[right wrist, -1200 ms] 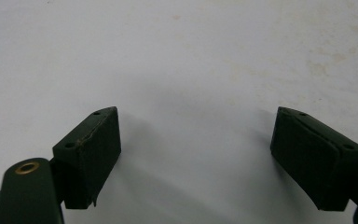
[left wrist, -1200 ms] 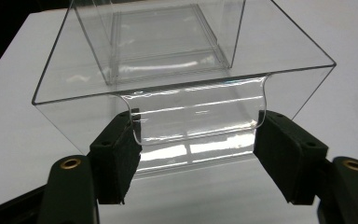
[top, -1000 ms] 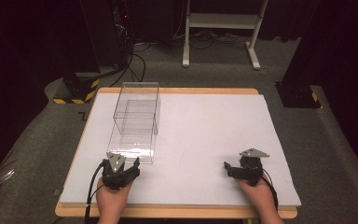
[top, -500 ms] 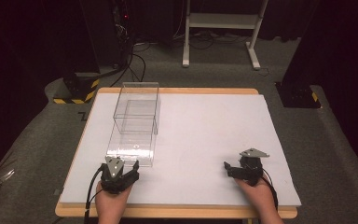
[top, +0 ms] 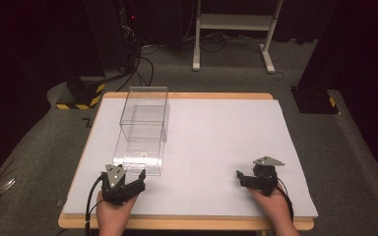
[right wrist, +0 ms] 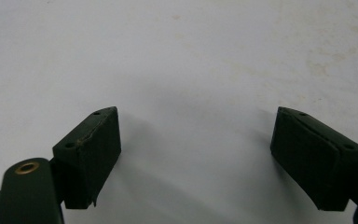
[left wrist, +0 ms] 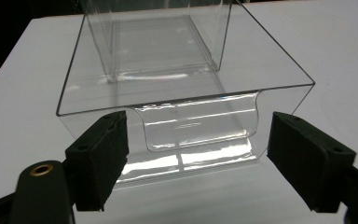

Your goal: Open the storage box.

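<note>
A dark room surrounds the white table (top: 216,137), clear box (top: 145,123) on it, both tools released.

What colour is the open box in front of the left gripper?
No colour: the clear plastic box is transparent, best seen in the left gripper view.

Light falls from above onto my white surface (top: 216,142), which reads bright while the room across the top and down both sides of the high view sinks into near black. That view is soft and grainy. In my left gripper view, glare streaks run across the clear box (left wrist: 186,93) at mid-frame, and the near pads (left wrist: 100,158) look slightly blurred. In my right gripper view, soft shadows spread from each pad (right wrist: 91,149) toward frame center over the evenly lit white.
</note>
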The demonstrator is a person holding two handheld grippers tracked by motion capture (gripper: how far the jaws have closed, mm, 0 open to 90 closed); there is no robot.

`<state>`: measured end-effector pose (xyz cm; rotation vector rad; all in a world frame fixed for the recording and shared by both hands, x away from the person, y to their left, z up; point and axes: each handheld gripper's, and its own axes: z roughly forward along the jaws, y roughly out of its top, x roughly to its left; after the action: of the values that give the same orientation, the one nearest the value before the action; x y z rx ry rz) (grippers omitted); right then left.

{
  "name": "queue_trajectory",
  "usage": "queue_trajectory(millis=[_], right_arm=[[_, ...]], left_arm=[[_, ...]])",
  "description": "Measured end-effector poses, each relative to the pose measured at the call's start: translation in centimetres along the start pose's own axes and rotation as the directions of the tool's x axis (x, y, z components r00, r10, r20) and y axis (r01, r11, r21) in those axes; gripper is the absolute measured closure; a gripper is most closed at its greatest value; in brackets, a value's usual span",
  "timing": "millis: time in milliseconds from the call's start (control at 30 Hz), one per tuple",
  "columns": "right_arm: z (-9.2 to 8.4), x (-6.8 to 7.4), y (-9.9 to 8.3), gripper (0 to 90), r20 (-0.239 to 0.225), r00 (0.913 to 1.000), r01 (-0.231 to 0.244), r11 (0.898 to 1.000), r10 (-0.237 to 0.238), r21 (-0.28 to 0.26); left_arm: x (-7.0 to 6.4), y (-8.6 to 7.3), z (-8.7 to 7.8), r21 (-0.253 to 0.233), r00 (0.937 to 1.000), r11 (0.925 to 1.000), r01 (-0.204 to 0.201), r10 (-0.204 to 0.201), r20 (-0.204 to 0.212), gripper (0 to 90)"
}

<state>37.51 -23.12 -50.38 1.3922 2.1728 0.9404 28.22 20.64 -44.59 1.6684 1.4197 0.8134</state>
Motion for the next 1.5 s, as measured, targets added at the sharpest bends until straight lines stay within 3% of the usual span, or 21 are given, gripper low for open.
queue_trajectory(millis=[233, 533, 700, 767, 1200, 1500], right_arm=[[0.0, 0.0, 0.0, 15.9, 0.0, 1.0, -0.001, 1.0, 0.001, 0.0], [0.0, 0.0, 0.0, 15.9, -0.002, 1.0, -0.001, 1.0, 0.001, -0.001], [0.0, 0.0, 0.0, 15.9, -0.002, 1.0, 0.0, 1.0, 0.0, -0.002], [0.0, 0.0, 0.0, 15.9, -0.002, 1.0, 0.0, 1.0, 0.0, -0.002], [0.0, 0.0, 0.0, 15.9, -0.001, 1.0, 0.001, 1.0, -0.001, -0.001], [0.0, 0.0, 0.0, 15.9, 0.0, 1.0, 0.0, 1.0, 0.0, 0.0]], left_arm=[[0.3, 0.8, -0.7, -0.031, 0.9998, 0.9995, 0.008, -0.007, 0.021, 24.6], [1.1, 2.3, -0.6, -0.066, 0.9983, 0.9978, -0.011, 0.015, 0.057, 36.2], [2.2, 3.4, -0.6, -0.074, 0.9974, 0.9968, -0.03, 0.034, 0.063, 44.5], [2.9, 3.7, -0.3, -0.094, 0.9972, 0.9955, -0.011, 0.018, 0.073, 46.4], [8.3, 4.5, 1.0, -0.056, 0.9999, 0.9984, -0.002, 0.002, -0.013, 48.2], [12.0, 3.5, 1.4, -0.037, 0.9972, 0.9992, 0.016, -0.019, -0.073, 52.7]])
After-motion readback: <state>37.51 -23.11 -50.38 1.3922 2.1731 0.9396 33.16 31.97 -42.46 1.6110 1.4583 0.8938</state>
